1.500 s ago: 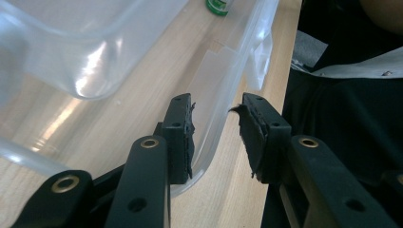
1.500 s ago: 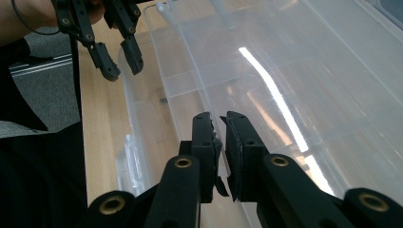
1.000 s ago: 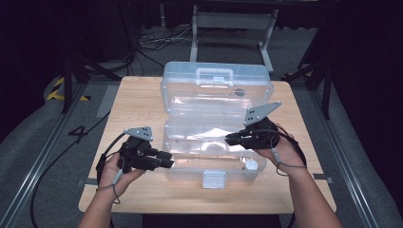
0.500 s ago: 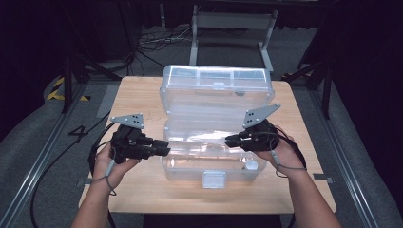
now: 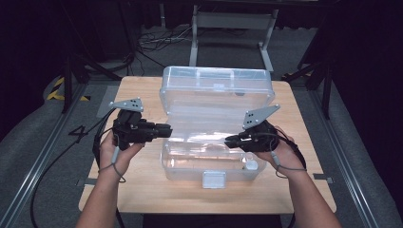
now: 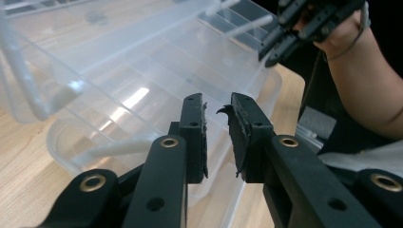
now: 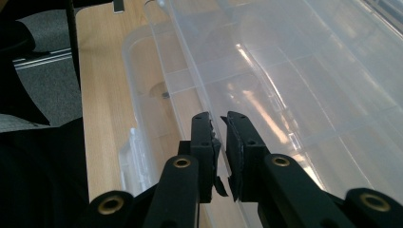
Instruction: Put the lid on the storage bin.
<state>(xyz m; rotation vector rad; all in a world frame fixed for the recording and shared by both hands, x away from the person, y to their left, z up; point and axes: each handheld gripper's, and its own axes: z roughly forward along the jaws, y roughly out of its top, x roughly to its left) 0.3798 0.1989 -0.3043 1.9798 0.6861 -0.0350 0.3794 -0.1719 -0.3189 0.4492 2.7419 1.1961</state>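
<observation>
1. In the high view a dark room with cables on a grey floor (image 5: 43, 142) surrounds a light wooden table (image 5: 142, 190) in the middle of the frame.
2. At left of centre, the left gripper (image 5: 166, 130) is held level in a hand (image 5: 116, 152), its tips just at the left edge of a clear plastic box (image 5: 214, 164). In the left gripper view its jaws have just been closing and stand a narrow gap apart with nothing between them; the box lies beyond them.
3. The box sits in the centre of the table, its lid (image 5: 216, 90) tilted up behind it toward the upper middle of the frame. A clear tray (image 5: 199, 137) lies across the top of the box between the two grippers. A latch (image 5: 214, 179) shows on the box's near wall.
4. At right of centre, the right gripper (image 5: 228, 140) points left over the box's right part. In the right gripper view its jaws (image 7: 219, 142) are almost together, empty, over the tray's clear compartments.
</observation>
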